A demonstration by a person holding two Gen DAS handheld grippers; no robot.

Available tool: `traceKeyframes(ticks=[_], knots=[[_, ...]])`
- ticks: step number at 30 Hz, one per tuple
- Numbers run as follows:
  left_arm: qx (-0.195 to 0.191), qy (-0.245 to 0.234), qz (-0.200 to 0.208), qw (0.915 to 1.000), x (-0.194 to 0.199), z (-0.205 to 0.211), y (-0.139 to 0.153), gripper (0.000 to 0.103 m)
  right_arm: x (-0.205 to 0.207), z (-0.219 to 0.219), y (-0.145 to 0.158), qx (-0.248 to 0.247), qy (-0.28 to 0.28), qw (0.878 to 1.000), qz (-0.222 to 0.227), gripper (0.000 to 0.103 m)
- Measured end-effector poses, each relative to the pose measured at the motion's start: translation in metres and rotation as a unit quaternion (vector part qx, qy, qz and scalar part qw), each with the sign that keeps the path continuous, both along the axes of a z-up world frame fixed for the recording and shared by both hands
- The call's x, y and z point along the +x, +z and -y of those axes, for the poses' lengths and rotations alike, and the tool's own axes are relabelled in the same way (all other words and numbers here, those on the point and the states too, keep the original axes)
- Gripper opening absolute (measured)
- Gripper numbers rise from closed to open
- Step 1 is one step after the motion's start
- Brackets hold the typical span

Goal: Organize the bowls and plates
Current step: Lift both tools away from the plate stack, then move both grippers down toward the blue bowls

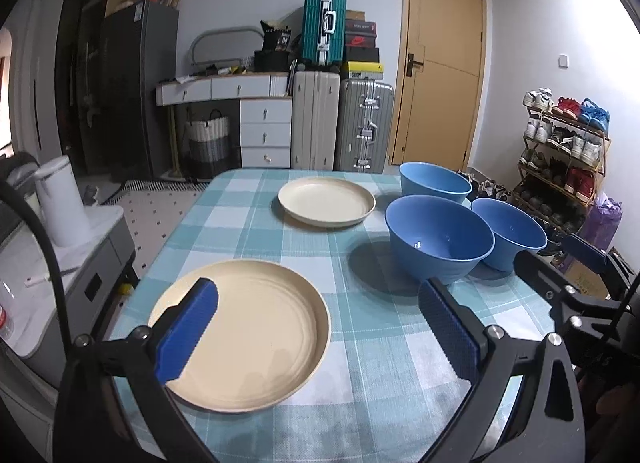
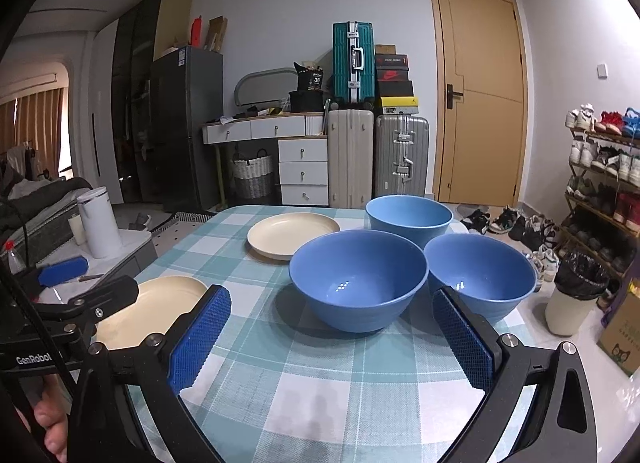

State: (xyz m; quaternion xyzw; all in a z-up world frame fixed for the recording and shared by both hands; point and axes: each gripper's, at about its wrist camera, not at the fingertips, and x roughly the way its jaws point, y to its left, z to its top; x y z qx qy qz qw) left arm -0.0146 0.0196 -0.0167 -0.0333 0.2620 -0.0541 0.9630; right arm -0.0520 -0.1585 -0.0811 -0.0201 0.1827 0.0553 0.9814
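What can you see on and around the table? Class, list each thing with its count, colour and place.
Plates: two, cream, left half of the table, one near, one far.
Bowls: three, blue, clustered on the right half.
Tablecloth: one, teal and white check, over the table.
Suitcases: three, teal above beige and grey, at the back wall.
Door: one, tan, shut, right of the suitcases.
Shoe rack: one, far right.
Left gripper: open, above the near plate.
Right gripper: open, before the bowls.
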Motion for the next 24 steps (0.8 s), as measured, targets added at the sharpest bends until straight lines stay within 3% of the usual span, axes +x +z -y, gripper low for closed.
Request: traceKeyframes(ticks=[8, 19, 24], knots=[[-0.028, 0.016, -0.012, 0.9994, 0.007, -0.017, 0.002, 0.101, -0.001, -0.002, 0.005, 0.031, 0.032, 0.999, -0.001, 0.102], [-0.007, 0.034, -0.033, 0.9988, 0.016, -0.018, -0.006, 0.101, 0.003, -0.014, 0.003, 0.022, 0.030, 0.999, -0.014, 0.102], [0.000, 0.043, -0.036, 0.9984, 0.020, -0.019, -0.002, 0.101, 0.007, -0.006, 0.005, 0.060, 0.018, 0.998, -0.018, 0.102]])
